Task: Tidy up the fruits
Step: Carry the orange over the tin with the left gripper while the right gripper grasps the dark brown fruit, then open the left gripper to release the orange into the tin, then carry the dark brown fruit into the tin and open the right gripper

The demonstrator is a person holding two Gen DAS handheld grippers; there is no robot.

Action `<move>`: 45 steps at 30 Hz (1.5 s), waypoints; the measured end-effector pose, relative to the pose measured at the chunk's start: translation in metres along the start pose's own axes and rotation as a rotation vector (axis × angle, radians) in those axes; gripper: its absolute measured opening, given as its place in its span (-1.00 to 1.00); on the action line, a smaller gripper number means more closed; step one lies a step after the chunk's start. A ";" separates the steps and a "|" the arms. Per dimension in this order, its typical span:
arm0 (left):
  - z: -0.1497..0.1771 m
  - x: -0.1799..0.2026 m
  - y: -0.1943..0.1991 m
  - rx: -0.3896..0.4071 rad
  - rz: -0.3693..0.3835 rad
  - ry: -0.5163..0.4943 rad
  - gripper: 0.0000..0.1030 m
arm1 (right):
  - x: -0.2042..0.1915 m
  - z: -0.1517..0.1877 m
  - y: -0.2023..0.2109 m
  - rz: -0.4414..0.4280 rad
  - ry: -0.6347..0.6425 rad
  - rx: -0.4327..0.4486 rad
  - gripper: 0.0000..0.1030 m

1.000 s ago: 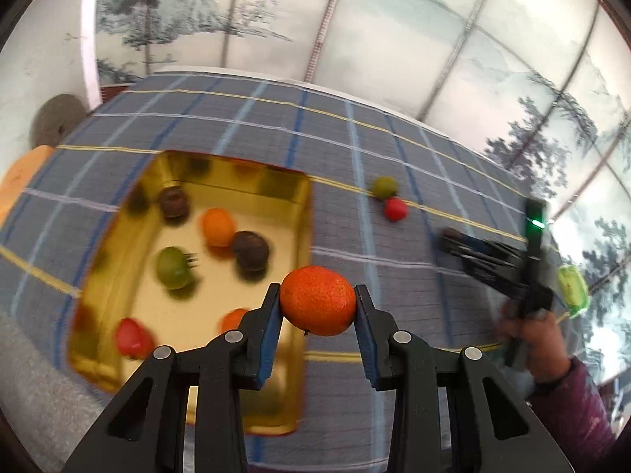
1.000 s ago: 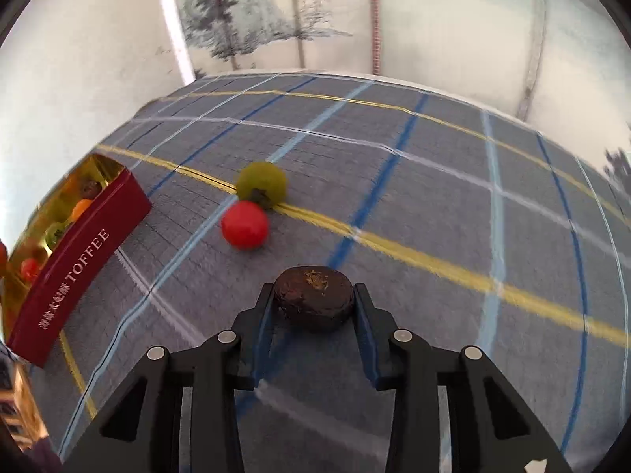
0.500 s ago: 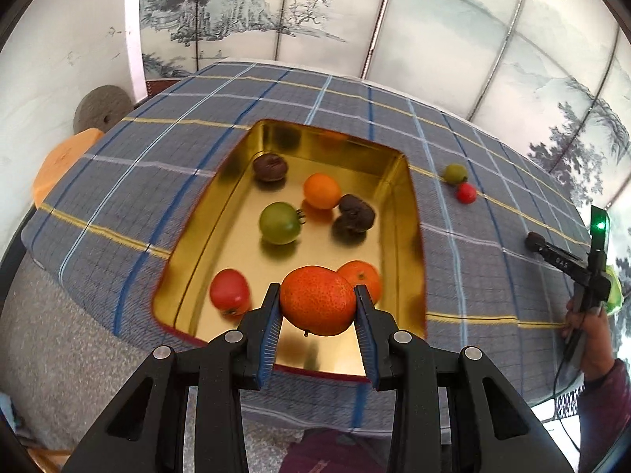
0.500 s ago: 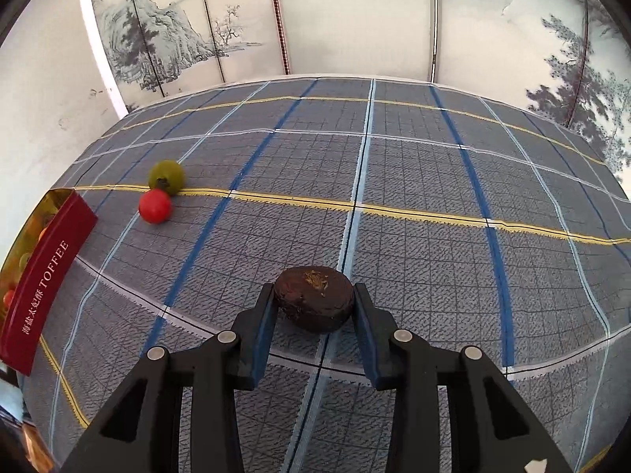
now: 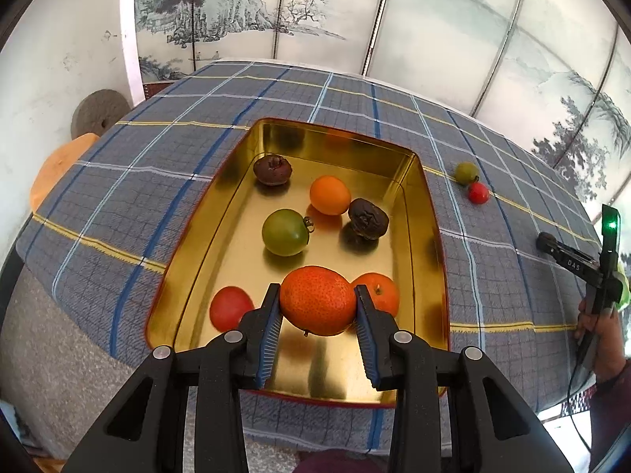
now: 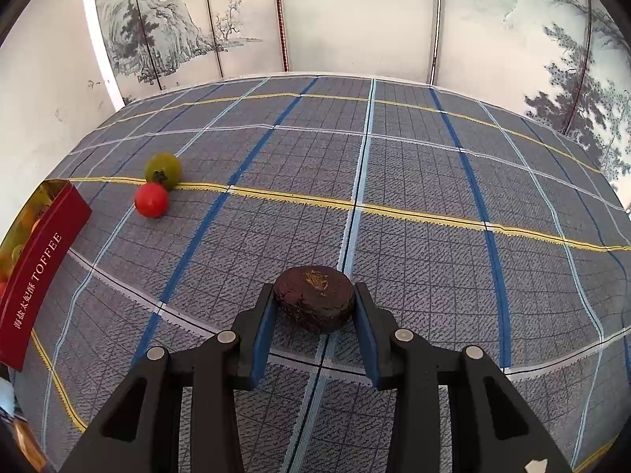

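Six fruits already lie in the gold tin; the left claw grips an orange above the tin's near end; the right claw grips a dark fruit over the surface; a green tomato and red tomato remain outside.

Three oranges, two red tomatoes, two green tomatoes, three brown fruits.

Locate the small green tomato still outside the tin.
Right wrist view, far left: green tomato on the cloth, touching the red tomato, just beyond the toffee tin.
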State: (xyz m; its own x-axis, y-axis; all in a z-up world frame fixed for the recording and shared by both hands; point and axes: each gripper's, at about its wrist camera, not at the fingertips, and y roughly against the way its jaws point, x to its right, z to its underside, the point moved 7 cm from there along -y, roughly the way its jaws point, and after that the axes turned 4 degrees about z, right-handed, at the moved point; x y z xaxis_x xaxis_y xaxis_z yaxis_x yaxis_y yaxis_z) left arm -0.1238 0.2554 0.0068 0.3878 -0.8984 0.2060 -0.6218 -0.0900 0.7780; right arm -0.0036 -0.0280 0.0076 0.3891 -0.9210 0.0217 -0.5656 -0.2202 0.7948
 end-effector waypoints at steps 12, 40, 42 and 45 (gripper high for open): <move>-0.005 0.005 -0.015 0.005 -0.069 -0.064 -0.26 | 0.000 0.000 0.000 0.001 0.001 0.000 -0.30; -0.014 0.023 0.011 0.105 -0.246 -0.187 0.53 | -0.001 0.000 0.000 0.005 0.004 0.001 -0.30; -0.012 0.025 0.014 0.110 -0.257 -0.196 0.55 | -0.002 0.000 -0.001 0.013 0.010 0.000 -0.30; -0.009 0.024 0.018 0.114 -0.274 -0.198 0.62 | -0.003 0.001 -0.002 0.029 0.024 -0.002 -0.30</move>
State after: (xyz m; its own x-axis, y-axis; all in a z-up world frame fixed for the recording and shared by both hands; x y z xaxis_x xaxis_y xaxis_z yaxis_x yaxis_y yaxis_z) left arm -0.1191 0.2362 0.0313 0.4182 -0.8991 -0.1290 -0.5890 -0.3766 0.7150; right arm -0.0045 -0.0253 0.0055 0.3893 -0.9192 0.0594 -0.5757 -0.1925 0.7946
